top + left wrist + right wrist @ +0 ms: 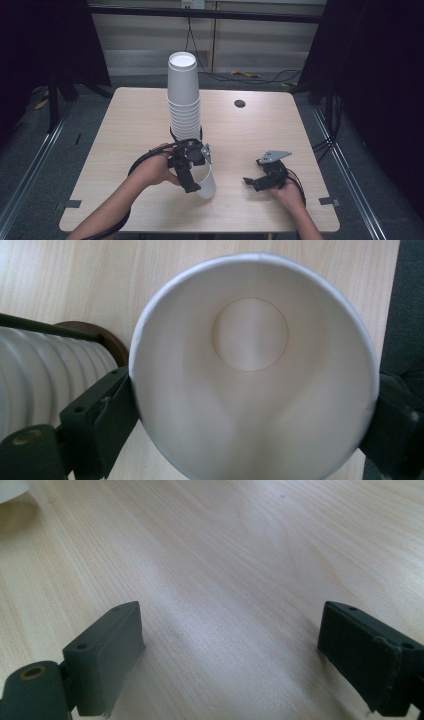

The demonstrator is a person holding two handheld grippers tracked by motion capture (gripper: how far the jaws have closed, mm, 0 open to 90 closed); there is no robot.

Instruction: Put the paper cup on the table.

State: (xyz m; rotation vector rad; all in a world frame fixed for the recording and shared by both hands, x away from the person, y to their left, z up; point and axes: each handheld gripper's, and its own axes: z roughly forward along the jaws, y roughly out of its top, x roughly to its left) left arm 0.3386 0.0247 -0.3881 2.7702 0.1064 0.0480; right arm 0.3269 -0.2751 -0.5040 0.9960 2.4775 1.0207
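While a single white paper cup (206, 181) is clamped across its rim between the jaws of the left gripper (192, 170), the tall stack of cups (183, 97) is seen standing upright just behind it, near the middle of the wooden table (135, 120). In the left gripper view the cup (252, 370) is looked into from its mouth, one black pad pressed to each side of the rim, with the ribbed stack (47, 375) just beside the left pad. The cup's long axis is judged to be tilted, mouth towards the holding hand, base down towards the front of the table. The right gripper (261, 181) is held low over bare wood, well apart from both cup and stack, its jaws spread wide with nothing between them, as the right gripper view confirms (230, 645). The left hand is therefore the nearer one by far. Open tabletop is left to the right of the cup and between the two grippers, while the front edge lies near; room for setting the cup down is judged ample there.
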